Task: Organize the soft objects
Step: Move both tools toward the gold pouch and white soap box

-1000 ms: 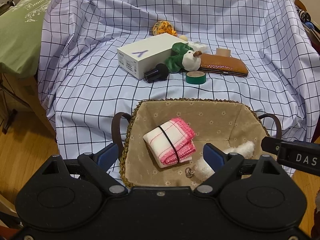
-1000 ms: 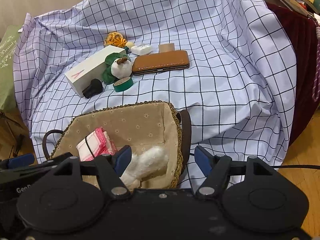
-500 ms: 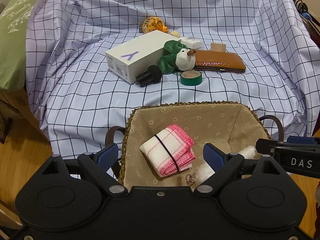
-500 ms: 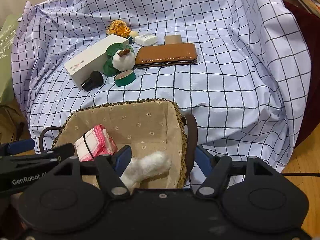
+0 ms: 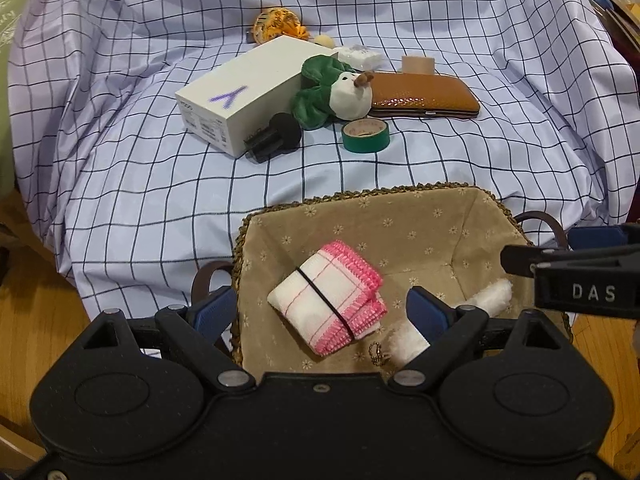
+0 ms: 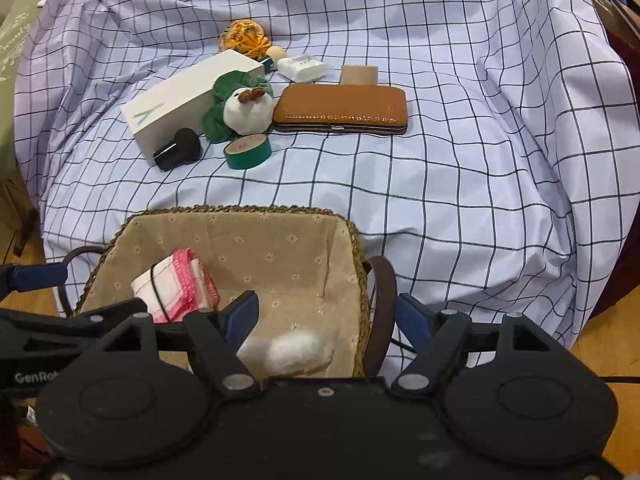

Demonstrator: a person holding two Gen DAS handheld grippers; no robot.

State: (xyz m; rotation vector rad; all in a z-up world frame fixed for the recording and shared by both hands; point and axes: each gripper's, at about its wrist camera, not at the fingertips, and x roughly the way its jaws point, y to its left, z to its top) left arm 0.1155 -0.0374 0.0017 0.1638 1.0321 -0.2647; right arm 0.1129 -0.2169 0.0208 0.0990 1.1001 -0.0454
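While the fluffy white plush [image 6: 294,350] lies loose in the lined wicker basket [image 6: 240,211], right gripper [image 6: 325,314] jaws just spread apart, left gripper [image 5: 320,308] gapes empty too

basket [image 5: 436,194]: woven rim, tan floral lining, dark loop handles; sits at 6 o'clock on the checked cloth.
folded cloth [image 5: 328,300]: white with pink edging, black band around it; lies flat in the basket's 9 o'clock half.
white fluffy piece [image 6: 292,350]: elongated, lying in the basket's 4 o'clock corner.
plush toy [image 5: 336,94]: green and white, on its side at 12 o'clock, outside the basket.
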